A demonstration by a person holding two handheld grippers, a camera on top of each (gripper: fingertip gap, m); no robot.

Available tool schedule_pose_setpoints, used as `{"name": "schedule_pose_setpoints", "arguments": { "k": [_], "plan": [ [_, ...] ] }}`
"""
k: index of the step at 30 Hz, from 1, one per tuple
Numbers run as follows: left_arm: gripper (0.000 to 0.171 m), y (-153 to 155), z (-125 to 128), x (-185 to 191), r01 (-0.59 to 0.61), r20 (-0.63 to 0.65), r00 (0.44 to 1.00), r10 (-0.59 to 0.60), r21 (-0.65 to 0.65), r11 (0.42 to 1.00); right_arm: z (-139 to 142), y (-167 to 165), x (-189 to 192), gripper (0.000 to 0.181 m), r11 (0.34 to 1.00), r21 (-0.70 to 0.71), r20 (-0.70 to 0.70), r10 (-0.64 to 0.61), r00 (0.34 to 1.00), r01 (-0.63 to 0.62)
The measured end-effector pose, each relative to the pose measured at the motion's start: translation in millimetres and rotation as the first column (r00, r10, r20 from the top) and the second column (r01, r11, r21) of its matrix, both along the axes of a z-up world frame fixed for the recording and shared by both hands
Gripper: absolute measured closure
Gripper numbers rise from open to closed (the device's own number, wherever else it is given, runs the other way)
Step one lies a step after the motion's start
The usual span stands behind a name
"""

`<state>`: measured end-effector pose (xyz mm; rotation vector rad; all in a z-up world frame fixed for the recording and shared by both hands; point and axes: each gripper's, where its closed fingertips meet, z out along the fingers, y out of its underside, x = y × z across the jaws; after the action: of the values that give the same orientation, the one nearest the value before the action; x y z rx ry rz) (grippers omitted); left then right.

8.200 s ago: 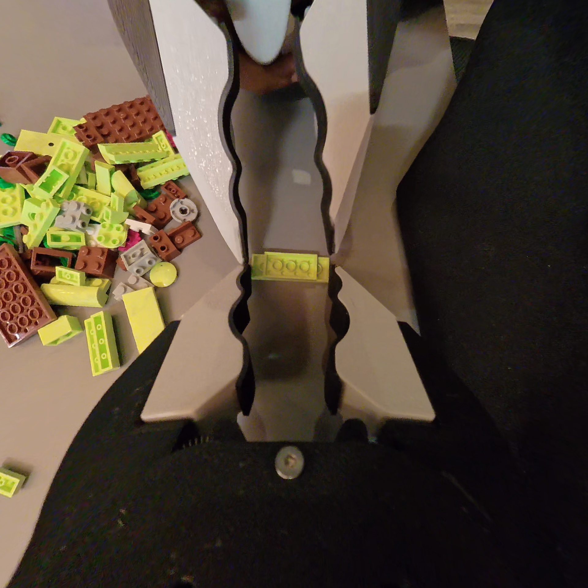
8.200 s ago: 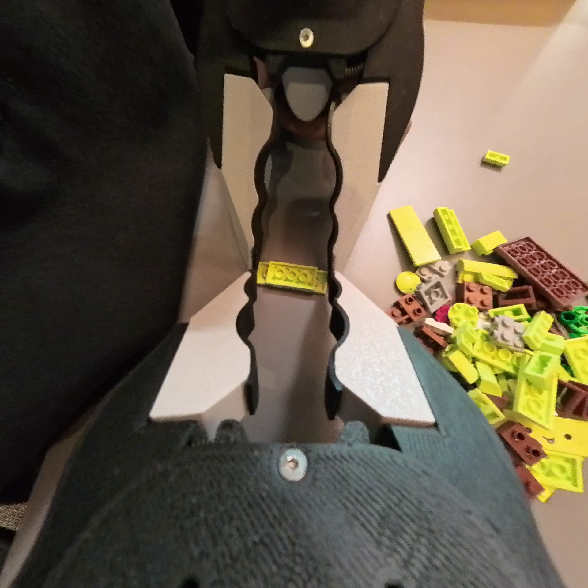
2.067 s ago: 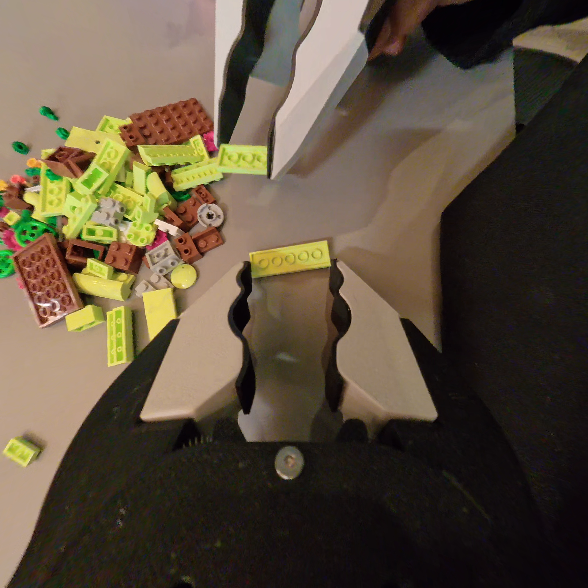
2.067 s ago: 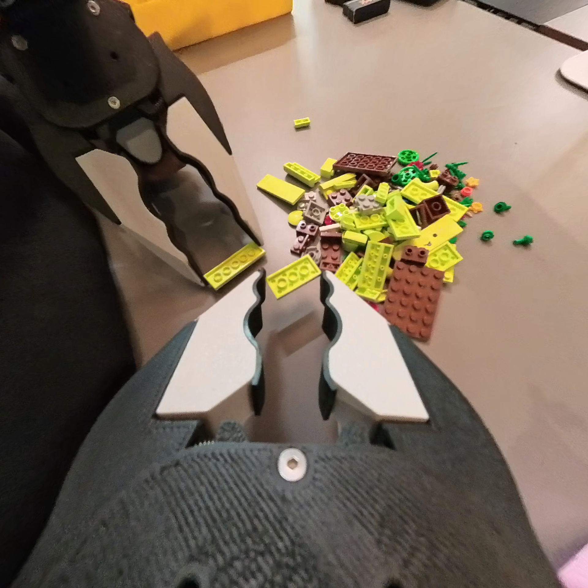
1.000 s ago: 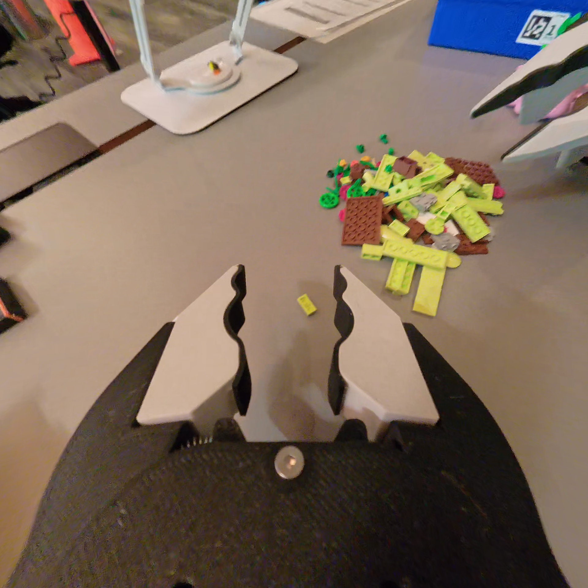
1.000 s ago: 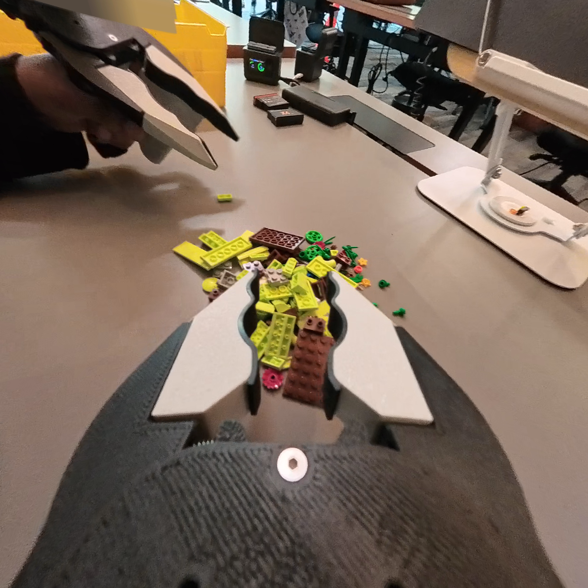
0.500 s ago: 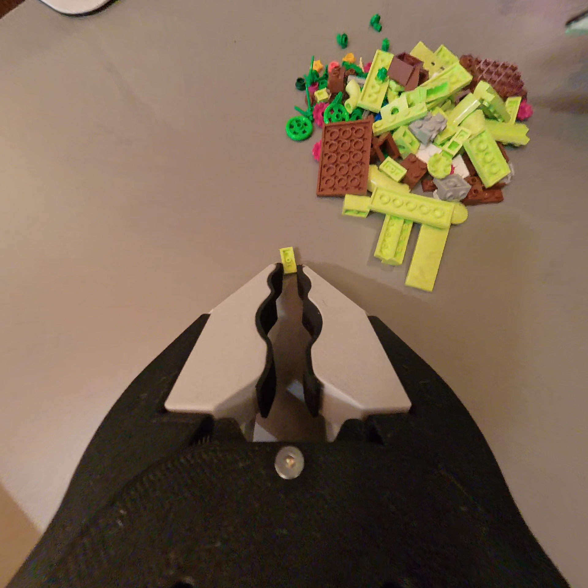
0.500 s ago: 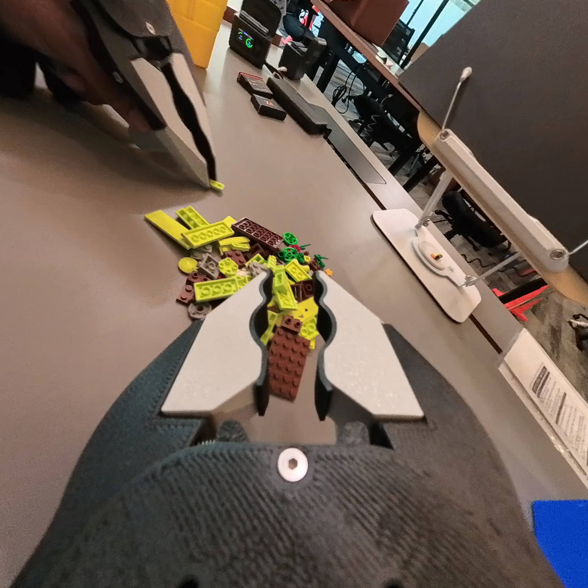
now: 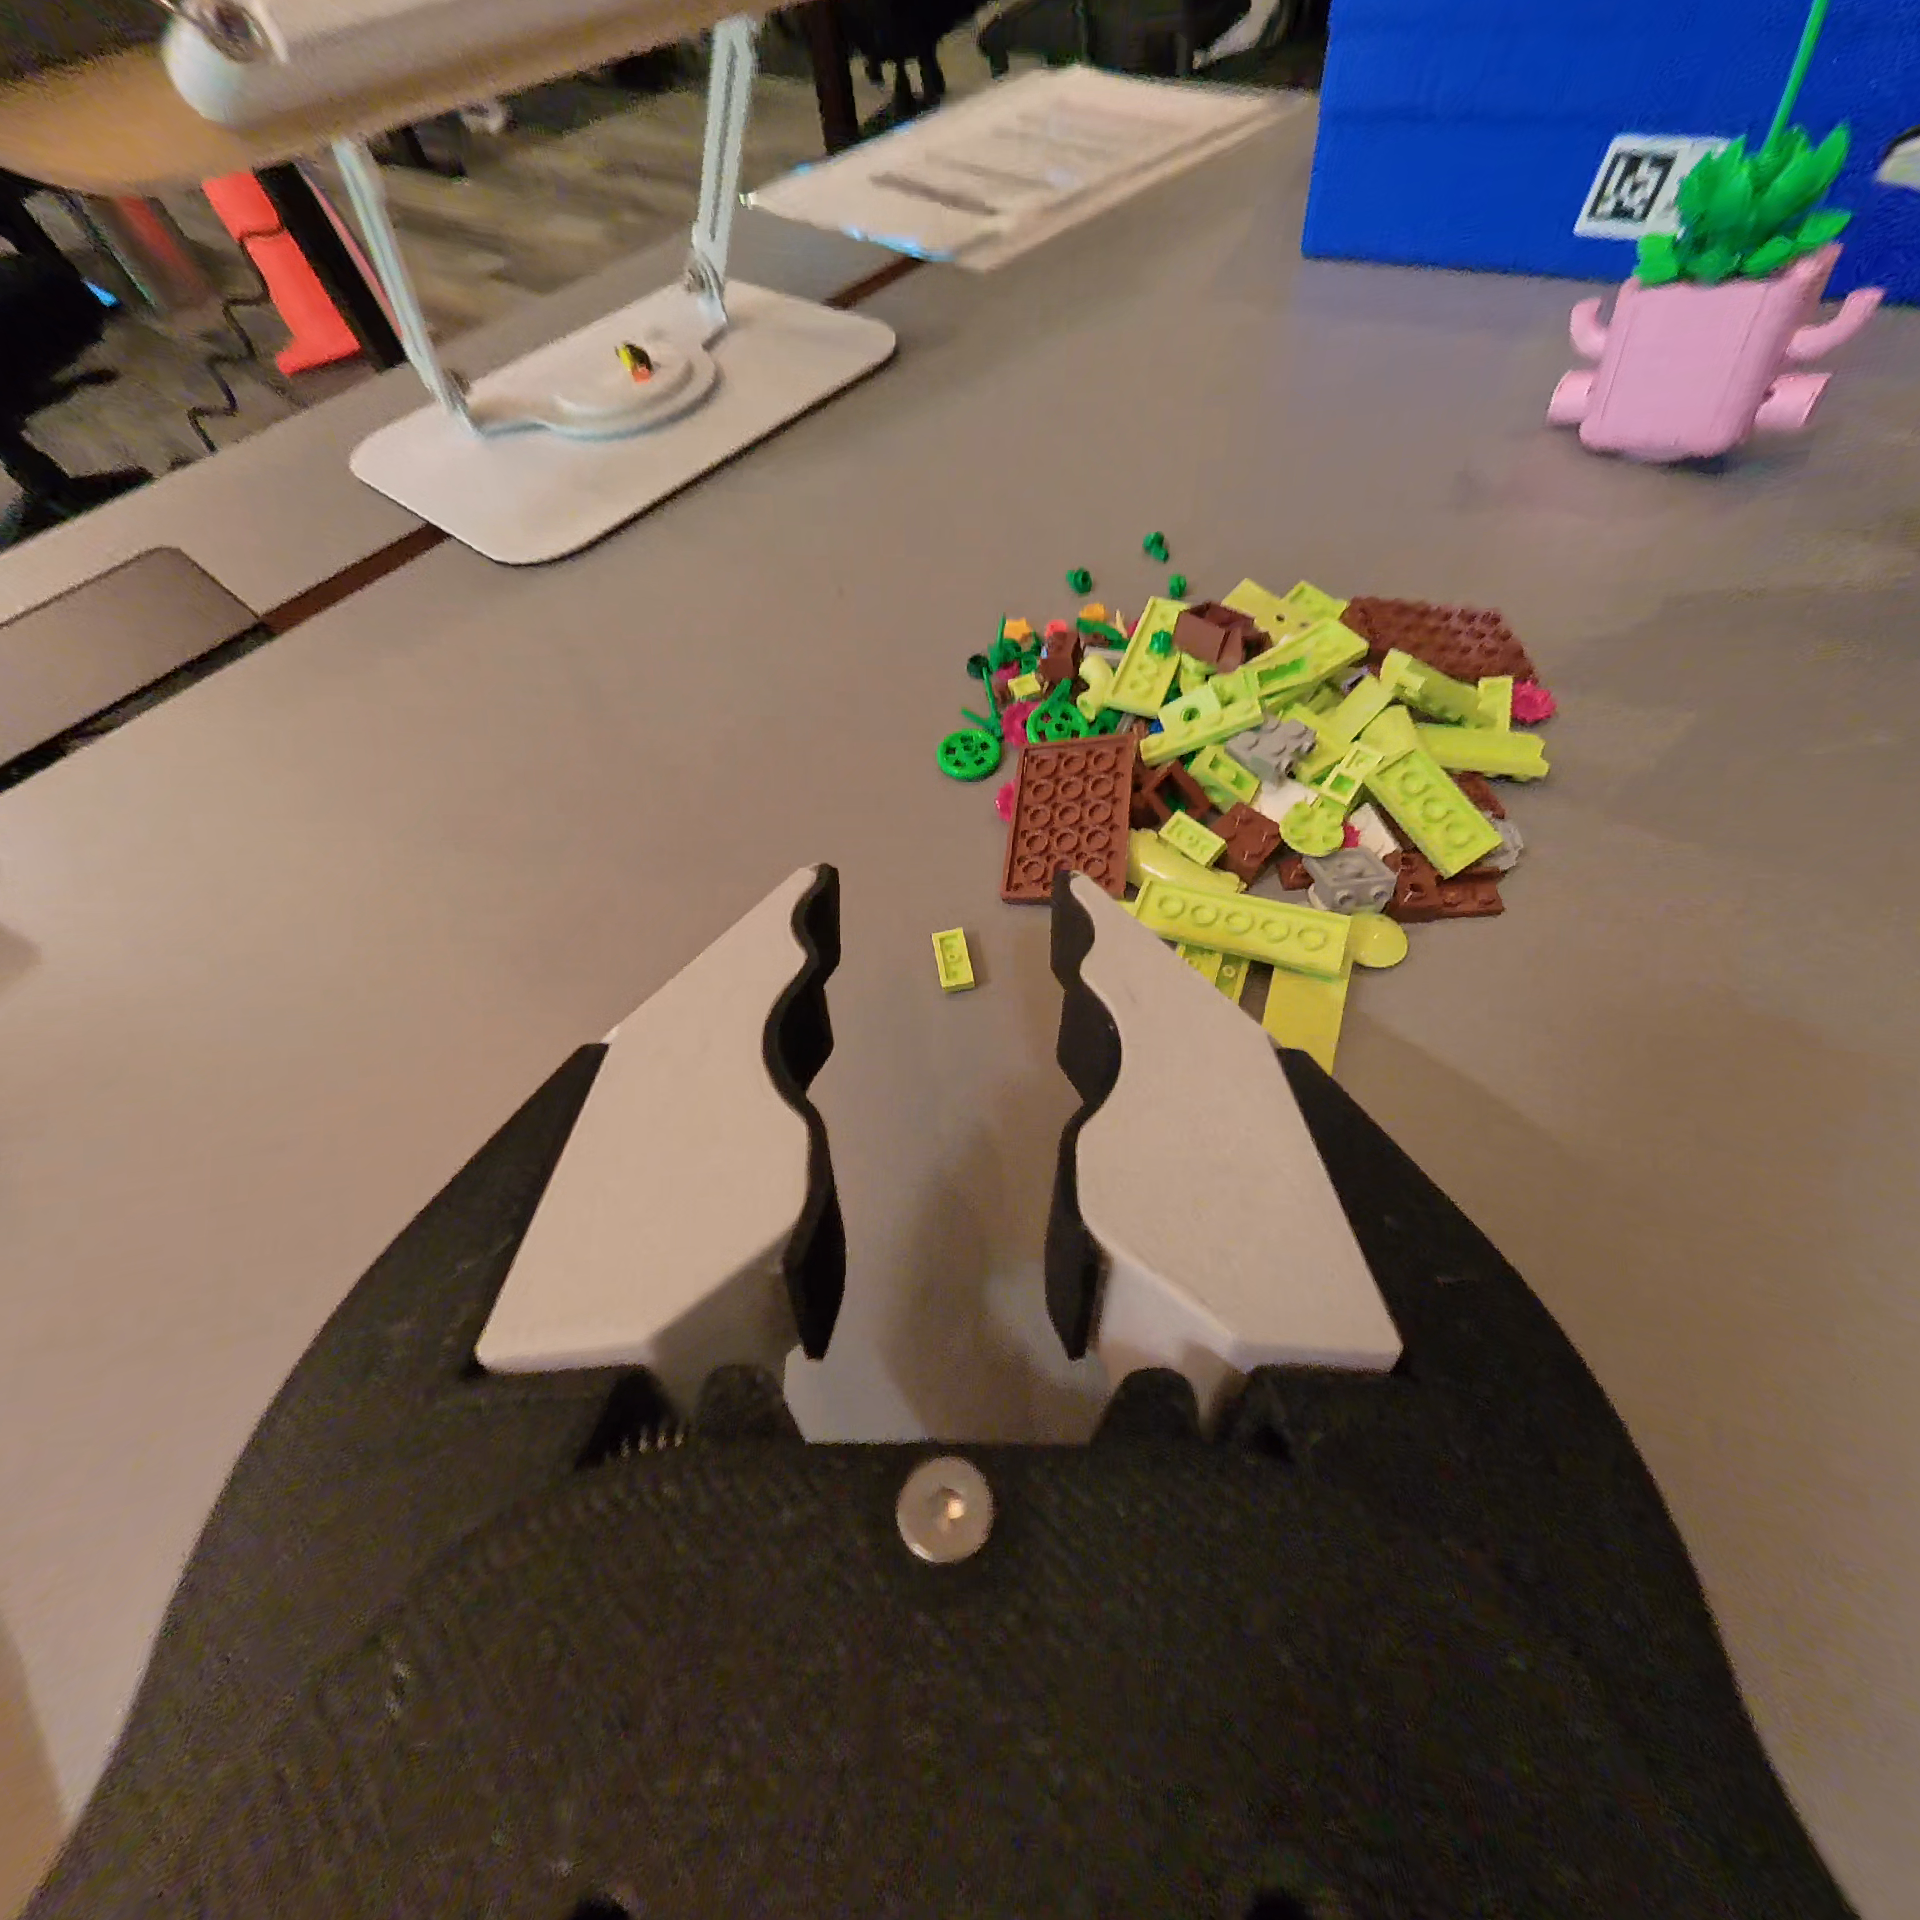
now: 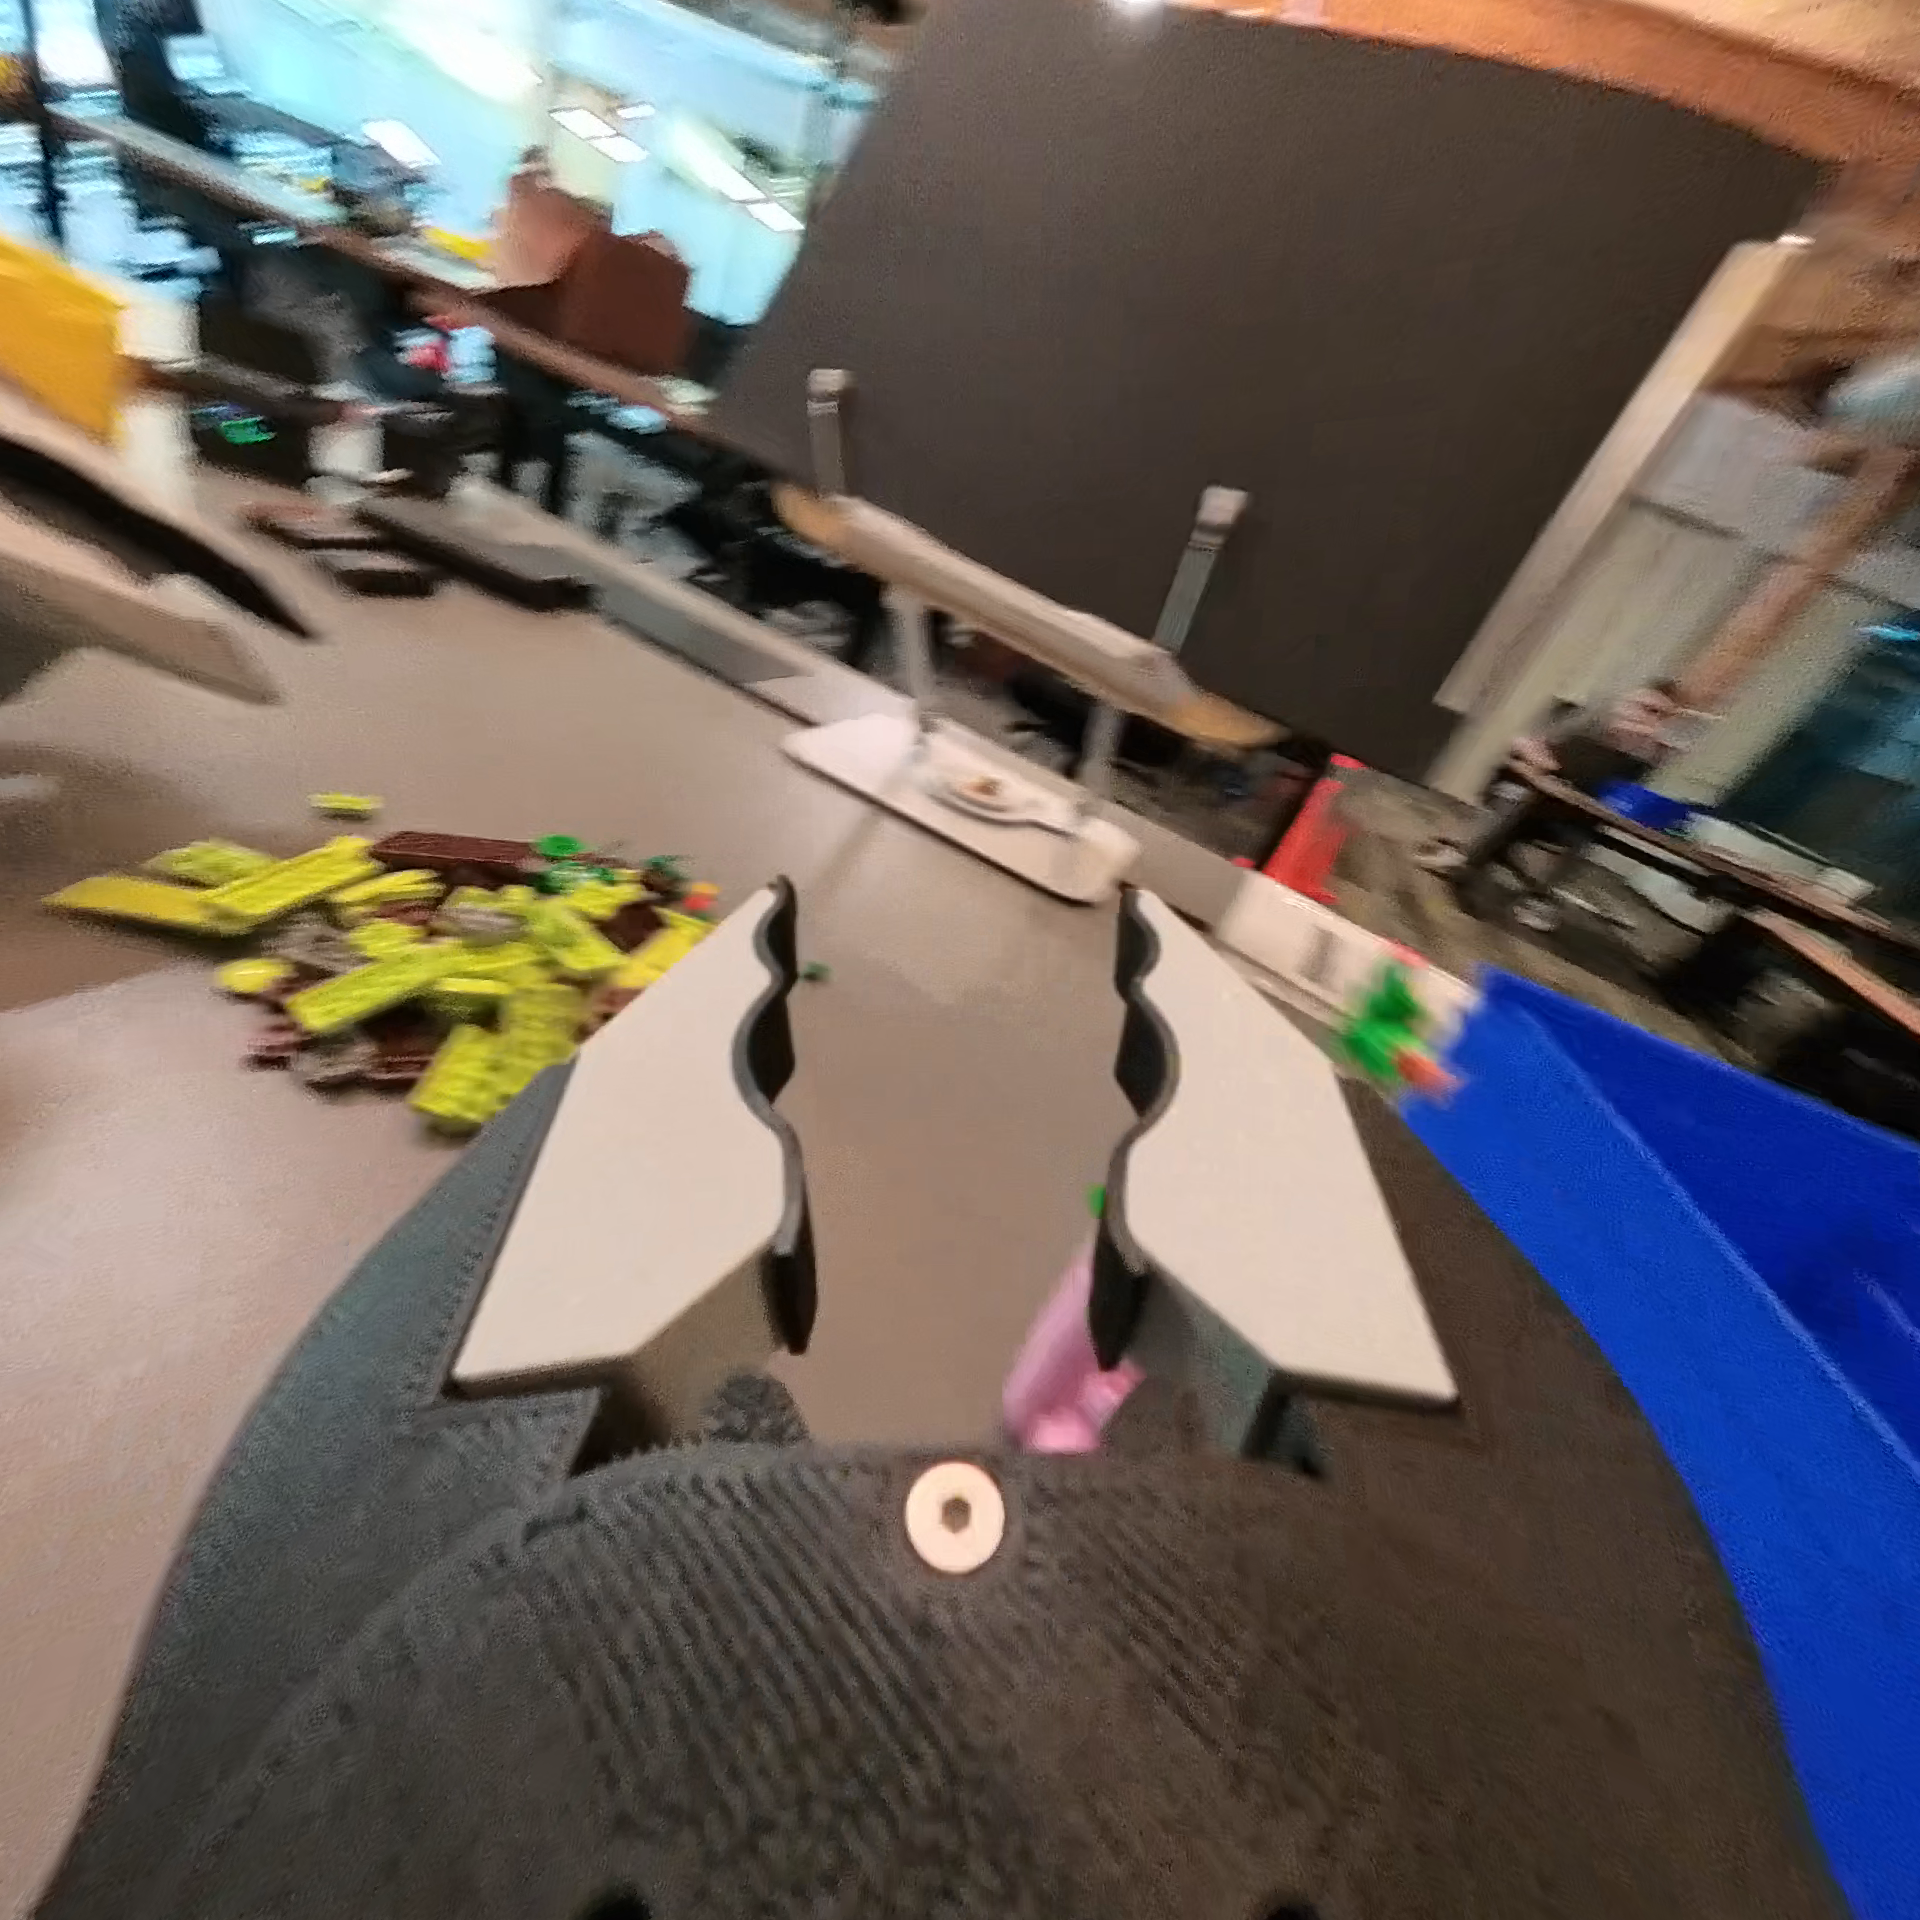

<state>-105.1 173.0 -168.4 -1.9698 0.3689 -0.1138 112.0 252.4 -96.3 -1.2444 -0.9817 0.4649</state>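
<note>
The left gripper (image 9: 943,904) was found held above the grey bench (image 9: 520,831) with its fingers (image 9: 717,1091) spread apart and nothing between them. A small lime plate (image 9: 954,958) was observed lying flat on the bench, framed by the gap between the fingertips and untouched by either. Just beyond the right fingertip, a heap of loose bricks (image 9: 1268,769) was recorded, made up of lime, brown, grey and green pieces; a long lime plate (image 9: 1242,928) and a brown studded plate (image 9: 1070,816) lay at its near edge. Well apart from the heap, toward the far right, a pink brick-built pot with green leaves (image 9: 1704,343) was noted standing in front of a blue bin (image 9: 1507,135). A white lamp base (image 9: 623,416) was seen at the far left of the bench. The right wrist view was heavily blurred. The right gripper (image 10: 954,904) was seen raised over the bench with its fingers (image 10: 644,1143) released wide and empty. The brick heap (image 10: 416,956) lay to its left, and the blue bin (image 10: 1662,1195) lay close on its right. A pink object (image 10: 1060,1361) showed low in the gap beside the inner edge of the right finger; contact could not be determined.
</note>
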Motion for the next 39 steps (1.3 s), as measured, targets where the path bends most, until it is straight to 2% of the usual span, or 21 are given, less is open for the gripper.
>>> {"name": "schedule_pose_setpoints", "arguments": {
  "k": [2, 3, 4, 8, 11, 12, 14, 17, 20, 22, 24, 27, 31, 34, 39],
  "plan": [
    [0.134, -0.3, 2.6, -1.6, -0.005, 0.017, 1.0, 0.005, 0.013, 1.0, -7.0, 20.0, 45.9, 0.124, 0.985, -0.023, -0.029, -0.172, 0.985, 0.171],
    [0.134, 0.1, 1.6, -1.9, -0.005, 0.022, 1.0, 0.005, 0.004, 1.0, -22.3, 32.6, 66.4, 0.115, 0.962, -0.084, 0.015, -0.261, 0.965, 0.262],
    [0.133, 0.9, -0.4, -1.8, -0.003, 0.025, 1.0, 0.004, -0.009, 1.0, -36.2, 39.9, 77.9, 0.107, 0.94, -0.156, 0.071, -0.297, 0.952, 0.304],
    [0.132, 4.4, -10.2, 0.4, 0.009, 0.025, 1.0, -0.007, -0.078, 0.997, -51.1, 55.9, 77.1, 0.103, 0.903, -0.32, 0.099, -0.269, 0.958, 0.287],
    [0.133, 5.2, -11.8, 0.3, 0.009, 0.028, 1.0, -0.006, -0.088, 0.996, -67.1, 67.9, 67.4, 0.102, 0.863, -0.442, 0.143, -0.203, 0.969, 0.246],
    [0.133, 5.2, -10.6, -0.4, 0.005, 0.032, 0.999, -0.002, -0.081, 0.997, -74.6, 69.4, 64.1, 0.107, 0.842, -0.487, 0.166, -0.171, 0.971, 0.231],
    [0.134, 4.9, -8.5, -1.2, 0.003, 0.043, 0.999, 0.0, -0.071, 0.998, -86.9, 66.0, 56.8, 0.129, 0.795, -0.581, 0.185, -0.082, 0.979, 0.176],
    [0.136, 4.1, -6.0, -0.7, 0.009, 0.048, 0.999, -0.006, -0.055, 0.998, -86.2, 58.3, 51.2, 0.131, 0.787, -0.608, 0.16, -0.011, 0.987, 0.107],
    [0.137, 2.4, 1.1, 7.4, 0.029, 0.027, 0.999, -0.029, 0.001, 1.0, -78.7, 28.7, 30.2, 0.131, 0.804, -0.593, 0.119, 0.123, 0.985, -0.029],
    [0.138, 0.4, 9.7, 23.4, 0.078, 0.002, 0.997, -0.079, 0.071, 0.994, -67.8, -8.9, 4.1, 0.133, 0.765, -0.615, 0.023, 0.259, 0.966, -0.191],
    [0.139, -4.5, 19.3, 47.7, 0.15, -0.015, 0.989, -0.149, 0.136, 0.979, -61.7, -44.6, -18.8, 0.133, 0.727, -0.621, -0.027, 0.354, 0.935, -0.293],
    [0.138, -17.3, 31.0, 91.9, 0.278, 0.007, 0.958, -0.285, 0.196, 0.94, -66.6, -81.1, -41.3, 0.133, 0.708, -0.623, 0.01, 0.433, 0.901, -0.333],
    [0.135, -34.6, 39.1, 136.3, 0.414, 0.056, 0.898, -0.436, 0.229, 0.881, -65.6, -106.8, -62.3, 0.133, 0.667, -0.631, -0.006, 0.507, 0.862, -0.396],
    [0.135, -37.5, 41.9, 144.4, 0.438, 0.065, 0.883, -0.464, 0.236, 0.867, -63.6, -119.4, -79.0, 0.132, 0.651, -0.623, -0.013, 0.546, 0.838, -0.434],
    [0.136, -42.7, 56.2, 140.2, 0.438, 0.222, 0.836, -0.501, 0.28, 0.854, -64.5, -129.2, -100.6, 0.132, 0.694, -0.569, 0.042, 0.561, 0.827, -0.441]
  ]
}}
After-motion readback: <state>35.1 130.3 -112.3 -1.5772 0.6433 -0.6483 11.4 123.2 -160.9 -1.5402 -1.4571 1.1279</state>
